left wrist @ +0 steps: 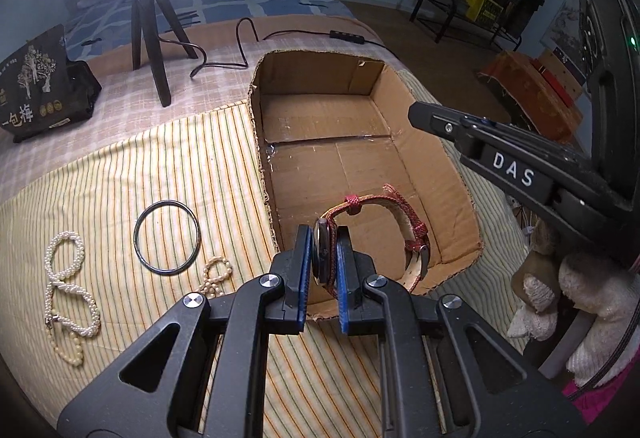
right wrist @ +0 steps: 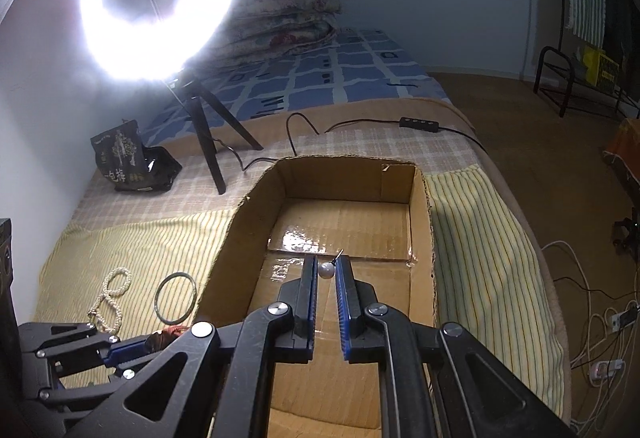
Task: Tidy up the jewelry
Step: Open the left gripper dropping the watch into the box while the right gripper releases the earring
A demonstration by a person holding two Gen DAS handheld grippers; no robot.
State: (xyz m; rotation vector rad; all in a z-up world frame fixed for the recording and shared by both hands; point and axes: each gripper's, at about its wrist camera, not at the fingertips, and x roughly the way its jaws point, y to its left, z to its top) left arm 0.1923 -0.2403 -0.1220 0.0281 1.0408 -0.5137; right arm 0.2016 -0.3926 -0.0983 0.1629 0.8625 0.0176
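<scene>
My left gripper [left wrist: 323, 258] is shut on a watch [left wrist: 322, 256] with a red woven strap [left wrist: 404, 215], held over the near left corner of an open cardboard box [left wrist: 360, 105]. My right gripper [right wrist: 327, 270] is shut on a small pearl earring [right wrist: 326, 270] above the box [right wrist: 352, 222]. On the striped cloth left of the box lie a dark bangle [left wrist: 166, 237], a white pearl rope [left wrist: 66, 286] and a small cream bead bracelet [left wrist: 216, 274]. The bangle [right wrist: 176, 298] and pearls [right wrist: 114, 294] also show in the right wrist view.
A ring light on a tripod [right wrist: 208, 133] stands behind the box, its cable and switch [right wrist: 416, 122] trailing on the bed. A black snack bag [left wrist: 44, 85] sits at far left. The right gripper's body [left wrist: 512, 165] reaches in over the box's right side.
</scene>
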